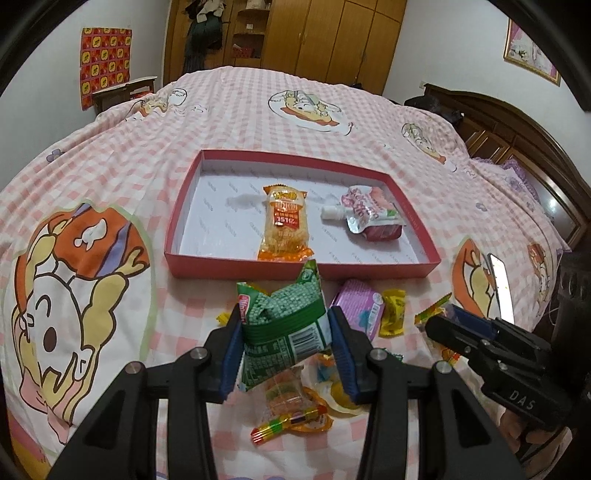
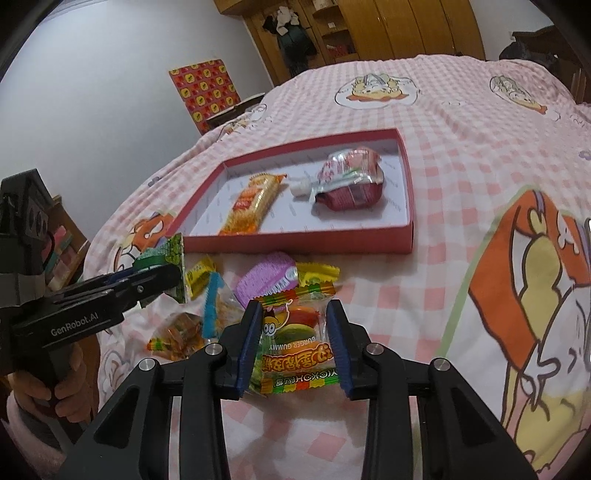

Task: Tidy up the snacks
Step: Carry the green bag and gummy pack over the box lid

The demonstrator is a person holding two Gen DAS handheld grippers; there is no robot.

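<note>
My left gripper (image 1: 284, 325) is shut on a green snack packet (image 1: 284, 314), held a little above the bed just in front of the red tray (image 1: 177, 206). My right gripper (image 2: 293, 325) is shut on a burger gummy packet (image 2: 295, 347), lifted over the loose snack pile. The tray (image 2: 404, 225) holds an orange cracker packet (image 1: 284, 225) and a pink spouted pouch (image 1: 369, 214). A purple packet (image 2: 266, 280) and yellow candies (image 2: 314, 275) lie between the grippers and the tray. From the right wrist view the left gripper (image 2: 173, 277) shows with the green packet (image 2: 170, 258).
Everything lies on a bed with a pink checked cartoon sheet (image 1: 92, 184). More loose sweets (image 1: 291, 417) lie under the left gripper. A wooden headboard (image 1: 517, 140) stands at the right, wardrobes (image 1: 332, 33) at the back. A hand in a pink sleeve (image 2: 40, 391) grips the left handle.
</note>
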